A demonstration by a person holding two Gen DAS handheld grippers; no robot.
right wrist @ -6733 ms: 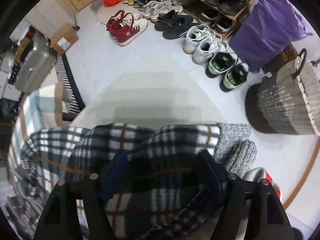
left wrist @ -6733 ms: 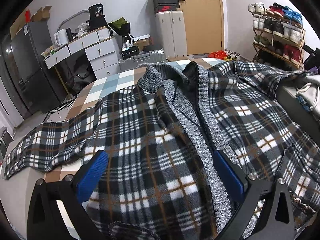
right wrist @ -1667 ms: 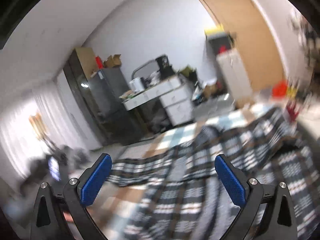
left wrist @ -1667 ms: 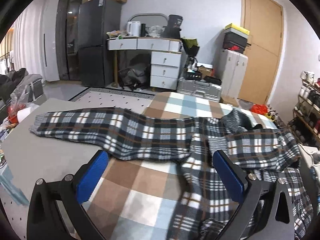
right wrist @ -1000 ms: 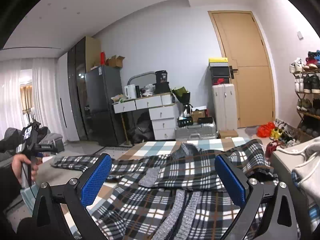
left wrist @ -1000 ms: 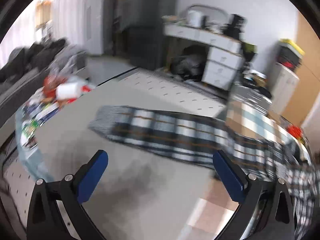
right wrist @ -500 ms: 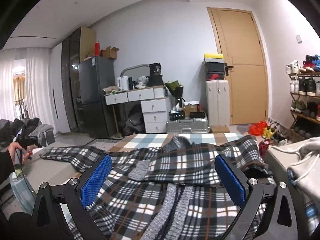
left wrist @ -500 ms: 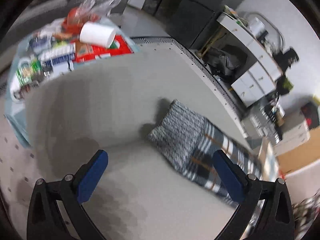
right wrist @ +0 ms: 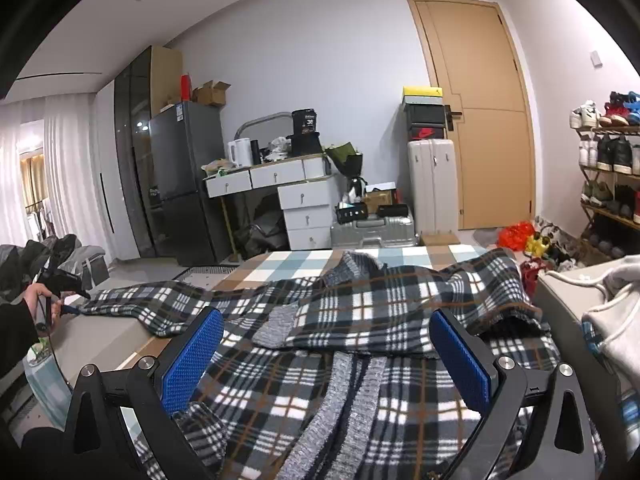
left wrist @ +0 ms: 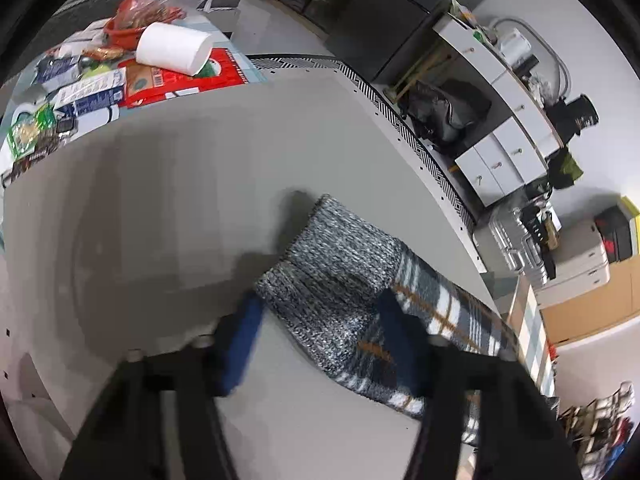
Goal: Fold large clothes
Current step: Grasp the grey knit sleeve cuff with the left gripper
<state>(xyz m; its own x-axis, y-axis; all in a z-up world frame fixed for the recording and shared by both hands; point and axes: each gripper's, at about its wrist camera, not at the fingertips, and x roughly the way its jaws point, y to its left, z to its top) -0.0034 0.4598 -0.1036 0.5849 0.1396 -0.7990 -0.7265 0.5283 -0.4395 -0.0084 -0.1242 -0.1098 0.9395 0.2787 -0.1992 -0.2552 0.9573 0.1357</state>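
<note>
Knit sleeve cuff (left wrist: 332, 256) (plaid behind) between closing left hand-held gripper (left wrist: 320, 332) jaws

Each gripper is a matte black frame whose two arms taper forward to flat rectangular pads of bright blue. On the right gripper (right wrist: 326, 354) the blue pads (right wrist: 192, 360) show a fine dimpled texture, and round silver screws (right wrist: 146, 362) sit on the black arms just behind them, two on each side. Triangular cut-outs open the black plates nearer the camera. The left gripper (left wrist: 320, 336) has the same black build and blue pads (left wrist: 240, 344), blurred in its own view, with pale screw heads behind them. Far to the left in the right wrist view, the person's hand (right wrist: 38, 298) grips a black handle and comes out of a black sleeve (right wrist: 14, 338).
</note>
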